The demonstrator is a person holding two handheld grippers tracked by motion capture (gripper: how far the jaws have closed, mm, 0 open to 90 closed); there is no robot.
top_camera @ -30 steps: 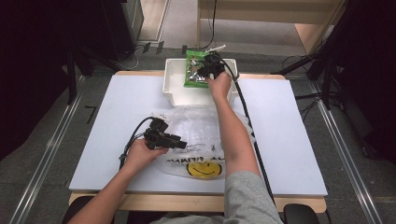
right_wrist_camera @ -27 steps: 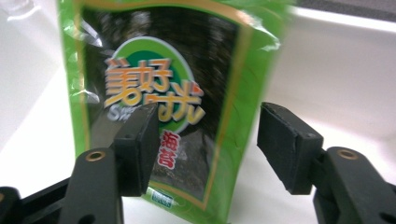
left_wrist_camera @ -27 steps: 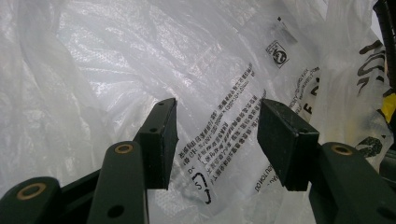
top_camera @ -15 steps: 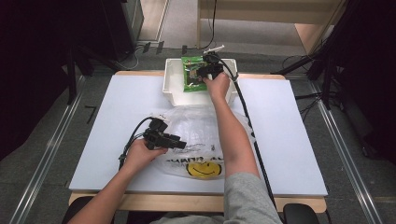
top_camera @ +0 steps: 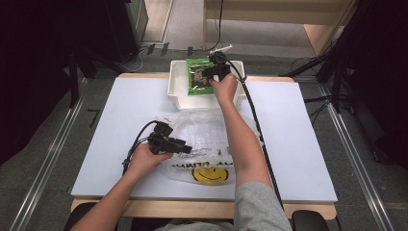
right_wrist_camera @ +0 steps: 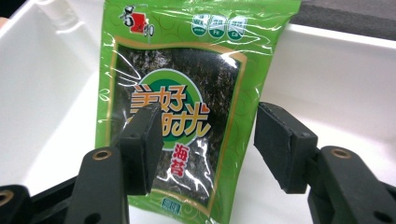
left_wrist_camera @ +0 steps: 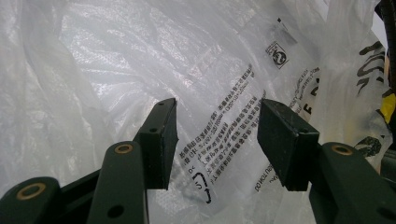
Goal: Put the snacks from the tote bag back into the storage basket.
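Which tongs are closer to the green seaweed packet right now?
Right. The right tongs hang open just over the seaweed packet in the white bin; the left tongs sit open at the plastic bag, nearer the person.

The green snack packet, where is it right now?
In the high view, the green packet lies in the white bin at the table's far edge, just beyond the right gripper.

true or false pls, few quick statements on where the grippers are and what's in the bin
1. The green snack packet lies in the white bin. True.
2. The right gripper is shut on the packet. False: its jaws stand open on either side of it.
3. The left gripper is open over the clear plastic bag. True.
4. The plastic bag lies inside the bin. False: it lies on the table, nearer the person.
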